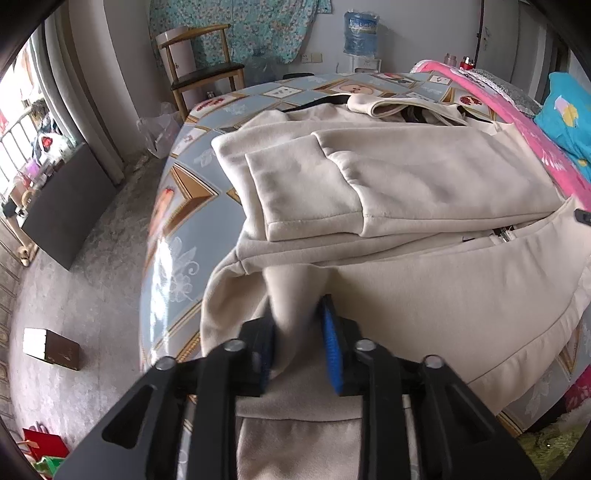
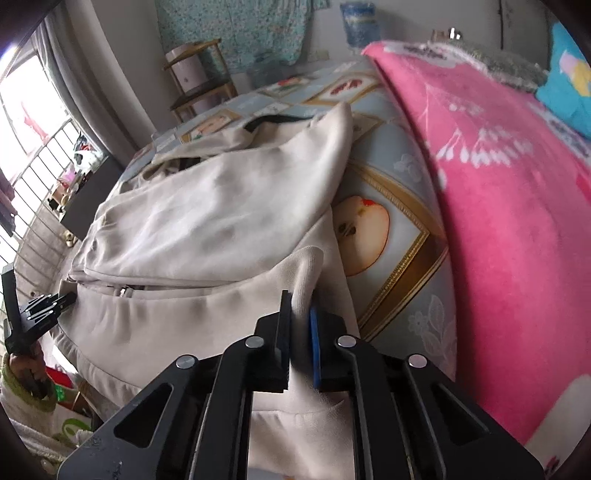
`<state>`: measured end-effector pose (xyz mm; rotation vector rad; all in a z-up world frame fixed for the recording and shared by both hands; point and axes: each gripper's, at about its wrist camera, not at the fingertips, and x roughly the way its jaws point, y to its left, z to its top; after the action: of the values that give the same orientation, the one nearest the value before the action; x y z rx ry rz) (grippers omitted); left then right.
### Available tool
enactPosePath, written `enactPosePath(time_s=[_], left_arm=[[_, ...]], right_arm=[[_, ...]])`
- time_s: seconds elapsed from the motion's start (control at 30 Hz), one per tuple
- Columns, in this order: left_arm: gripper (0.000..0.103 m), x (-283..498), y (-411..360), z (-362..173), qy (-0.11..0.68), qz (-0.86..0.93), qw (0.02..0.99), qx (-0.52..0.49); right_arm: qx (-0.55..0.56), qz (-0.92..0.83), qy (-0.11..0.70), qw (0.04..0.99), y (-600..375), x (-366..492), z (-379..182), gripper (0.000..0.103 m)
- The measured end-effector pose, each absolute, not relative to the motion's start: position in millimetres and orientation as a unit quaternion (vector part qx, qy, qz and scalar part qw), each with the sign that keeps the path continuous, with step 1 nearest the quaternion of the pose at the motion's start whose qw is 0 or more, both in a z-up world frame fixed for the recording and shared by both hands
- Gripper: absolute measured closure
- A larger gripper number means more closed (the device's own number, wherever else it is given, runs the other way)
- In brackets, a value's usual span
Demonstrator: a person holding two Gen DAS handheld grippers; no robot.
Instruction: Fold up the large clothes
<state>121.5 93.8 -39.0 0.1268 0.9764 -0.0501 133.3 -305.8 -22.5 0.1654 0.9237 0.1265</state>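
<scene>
A cream zip-up jacket (image 1: 424,184) lies on the bed with both sleeves folded across its front. My left gripper (image 1: 299,325) is shut on a bunched fold of the jacket's near hem, at its left side. In the right wrist view the same jacket (image 2: 207,218) spreads to the left. My right gripper (image 2: 300,314) is shut on a raised fold of the hem at the jacket's right side. The left gripper also shows in the right wrist view (image 2: 55,302), at the far left edge of the jacket.
The bed has a blue patterned cover (image 1: 184,229) and a pink blanket (image 2: 509,229) along the right. A wooden chair (image 1: 201,62) and a water jug (image 1: 360,33) stand beyond the bed. A brown box (image 1: 51,349) lies on the floor at left.
</scene>
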Motion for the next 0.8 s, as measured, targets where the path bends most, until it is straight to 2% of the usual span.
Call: enactPosePath(time_s=[0.13,0.5,0.8], left_arm=[[0.091,111,97,-23,0.448,-0.035,0.892,0.049],[0.093,56,105,50,0.356,-0.066,0.932,-0.005],[0.093,75,100,105,0.284,-0.083,0.955,0.003]], right_arm=[[0.086,0.055,0.416,0.904,-303,112,-3,0.097],[0.114,0.042,0.344,0.931,-307,59,49,0.098],[0.094,0.054,0.298,0.948,-305,97,90,0.098]])
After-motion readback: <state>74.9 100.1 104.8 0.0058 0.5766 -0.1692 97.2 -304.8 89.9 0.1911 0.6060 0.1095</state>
